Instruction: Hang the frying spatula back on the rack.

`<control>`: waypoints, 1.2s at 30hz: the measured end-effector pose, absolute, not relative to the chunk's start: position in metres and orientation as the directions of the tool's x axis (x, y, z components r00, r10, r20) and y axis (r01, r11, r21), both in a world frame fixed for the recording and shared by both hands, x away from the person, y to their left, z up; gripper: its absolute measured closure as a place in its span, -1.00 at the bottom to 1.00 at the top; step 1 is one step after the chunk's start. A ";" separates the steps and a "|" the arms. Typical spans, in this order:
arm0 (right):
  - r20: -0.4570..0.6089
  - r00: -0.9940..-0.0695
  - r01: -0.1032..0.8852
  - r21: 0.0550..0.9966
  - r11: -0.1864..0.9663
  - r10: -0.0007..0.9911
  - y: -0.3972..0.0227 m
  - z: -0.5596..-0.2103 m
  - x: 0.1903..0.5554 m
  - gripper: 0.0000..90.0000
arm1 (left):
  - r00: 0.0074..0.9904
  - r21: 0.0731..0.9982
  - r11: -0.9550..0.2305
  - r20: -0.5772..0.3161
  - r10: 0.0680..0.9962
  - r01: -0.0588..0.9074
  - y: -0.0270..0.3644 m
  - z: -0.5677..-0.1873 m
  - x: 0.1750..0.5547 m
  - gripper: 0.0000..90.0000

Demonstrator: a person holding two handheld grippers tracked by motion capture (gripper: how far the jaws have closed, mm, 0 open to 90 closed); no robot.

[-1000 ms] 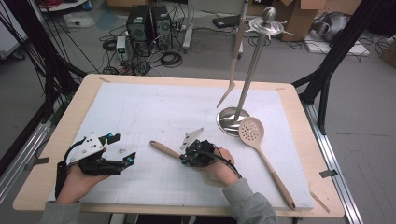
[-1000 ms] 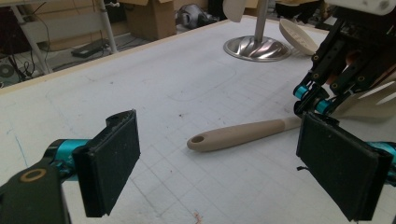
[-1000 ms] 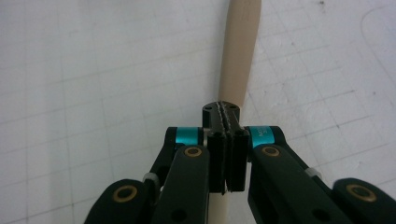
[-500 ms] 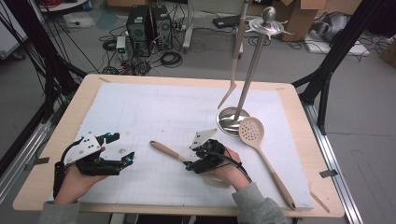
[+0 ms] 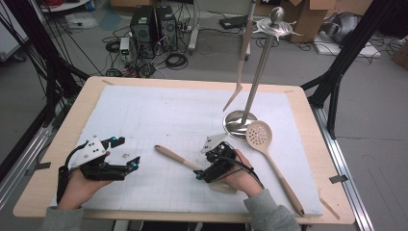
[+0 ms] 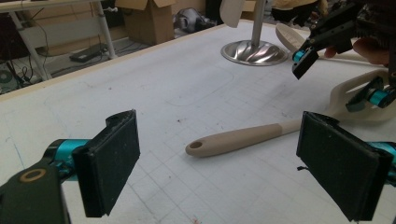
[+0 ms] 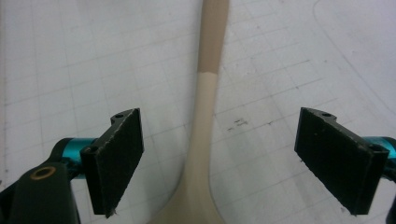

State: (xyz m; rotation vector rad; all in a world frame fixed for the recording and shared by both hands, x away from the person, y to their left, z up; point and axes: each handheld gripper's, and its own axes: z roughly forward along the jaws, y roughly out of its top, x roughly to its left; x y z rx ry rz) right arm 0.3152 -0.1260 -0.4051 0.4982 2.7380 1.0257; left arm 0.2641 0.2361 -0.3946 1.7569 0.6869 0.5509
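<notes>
Spatula (image 5: 175, 157) head hidden under right gripper (image 5: 204, 174); fingers just opened.

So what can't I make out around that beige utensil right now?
- High view: the beige utensil's head, hidden under the right gripper and hand.
- Right gripper view: its head cut off by the bottom edge, its handle end by the top.
- Left gripper view: the stand's upper part, cut off by the top edge.

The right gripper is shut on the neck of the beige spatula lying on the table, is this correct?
Not quite. The right gripper has just been opening: in the right gripper view its jaws stand wide apart, with the beige spatula lying on the table between them, untouched.
</notes>
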 end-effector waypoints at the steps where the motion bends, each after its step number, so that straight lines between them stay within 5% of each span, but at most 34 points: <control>1: -0.050 -0.931 0.243 0.655 0.716 0.362 -0.125 -0.406 0.316 -0.65 | 0.722 0.961 -0.214 0.023 0.692 0.174 0.236 -0.395 0.264 -0.70; 36: -0.004 -0.940 0.292 0.506 0.812 0.340 -0.106 -0.420 0.318 0.47 | 0.726 0.957 -0.225 0.023 0.687 0.182 0.236 -0.397 0.265 -0.69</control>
